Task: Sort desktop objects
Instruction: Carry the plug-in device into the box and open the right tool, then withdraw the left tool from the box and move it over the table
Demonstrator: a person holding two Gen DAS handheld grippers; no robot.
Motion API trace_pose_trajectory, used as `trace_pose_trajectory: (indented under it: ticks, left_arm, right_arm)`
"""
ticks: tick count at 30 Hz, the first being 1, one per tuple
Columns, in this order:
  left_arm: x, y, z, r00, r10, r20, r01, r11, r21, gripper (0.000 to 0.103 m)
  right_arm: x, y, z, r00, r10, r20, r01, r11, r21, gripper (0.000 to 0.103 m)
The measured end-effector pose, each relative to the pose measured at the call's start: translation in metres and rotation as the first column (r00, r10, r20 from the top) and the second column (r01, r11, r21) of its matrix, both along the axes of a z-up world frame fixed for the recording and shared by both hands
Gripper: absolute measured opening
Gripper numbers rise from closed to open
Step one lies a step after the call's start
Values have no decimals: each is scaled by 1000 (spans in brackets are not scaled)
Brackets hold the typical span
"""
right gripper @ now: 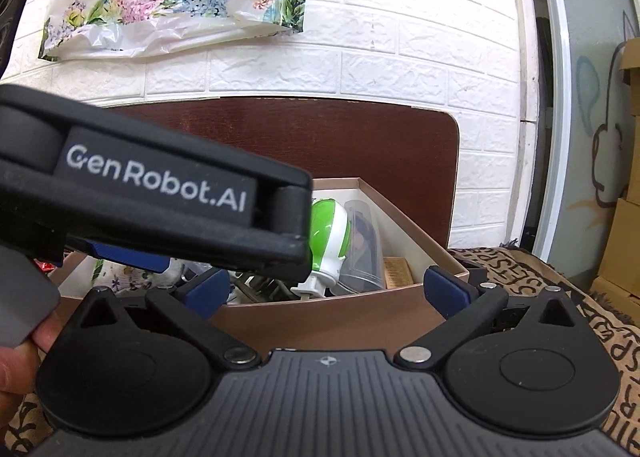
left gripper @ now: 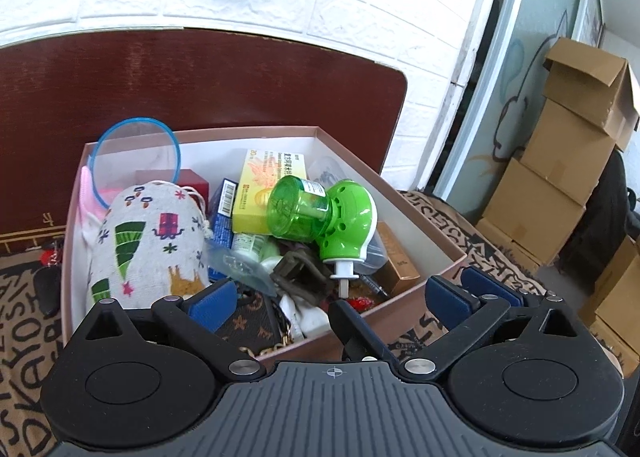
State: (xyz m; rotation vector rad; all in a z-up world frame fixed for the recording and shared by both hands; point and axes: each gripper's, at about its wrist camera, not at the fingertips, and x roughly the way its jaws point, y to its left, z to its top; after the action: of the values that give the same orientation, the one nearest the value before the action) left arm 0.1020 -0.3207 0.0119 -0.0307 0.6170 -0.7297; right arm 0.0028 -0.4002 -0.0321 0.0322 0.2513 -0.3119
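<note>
Hovering with jaws apart and empty over the near wall of the box (left gripper: 424, 299), the left hand-held gripper (left gripper: 332, 297) has the green plug-in vaporizer (left gripper: 324, 217) straight ahead, its long axis slanting toward the near right corner. Beside it, the right hand-held gripper (right gripper: 326, 291), likewise apart, sits farther back; the crowded box leaves little room.

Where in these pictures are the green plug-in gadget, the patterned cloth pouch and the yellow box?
green plug-in gadget (left gripper: 344, 225): left wrist view, on its rounded green body.
patterned cloth pouch (left gripper: 148, 245): left wrist view, on the middle of its printed cloth.
yellow box (left gripper: 268, 177): left wrist view, on its printed yellow face.
</note>
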Motion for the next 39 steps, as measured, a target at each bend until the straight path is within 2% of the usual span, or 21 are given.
trace_pose_trajectory:
  ticks: [7, 12, 17, 25, 29, 39]
  left_arm:
    - [-14, 14, 3, 1000, 19, -4, -19, 1000, 17, 103]
    - [-28, 33, 1, 998, 54, -11, -54, 998, 26, 103]
    - [-44, 54, -2, 996, 85, -10, -85, 995, 45, 103]
    - [-64, 94, -9, 986, 165, -29, -162, 984, 81, 103]
    - [-71, 121, -13, 976, 207, -63, -202, 977, 73, 103]
    - [-85, 180, -21, 944, 322, -68, -312, 942, 120, 103]
  right_arm:
    - [-8, 12, 6, 1000, 0, -13, 1, 1000, 13, 103]
    - [-20, 21, 9, 1000, 3, -6, -3, 999, 53, 103]
    - [-30, 31, 8, 999, 24, -29, -22, 998, 50, 103]
    - [-42, 57, 0, 992, 101, -73, -94, 991, 91, 103]
    - [-44, 78, -3, 985, 149, -86, -140, 985, 105, 103]
    - [-42, 135, -10, 951, 271, -146, -254, 959, 122, 103]
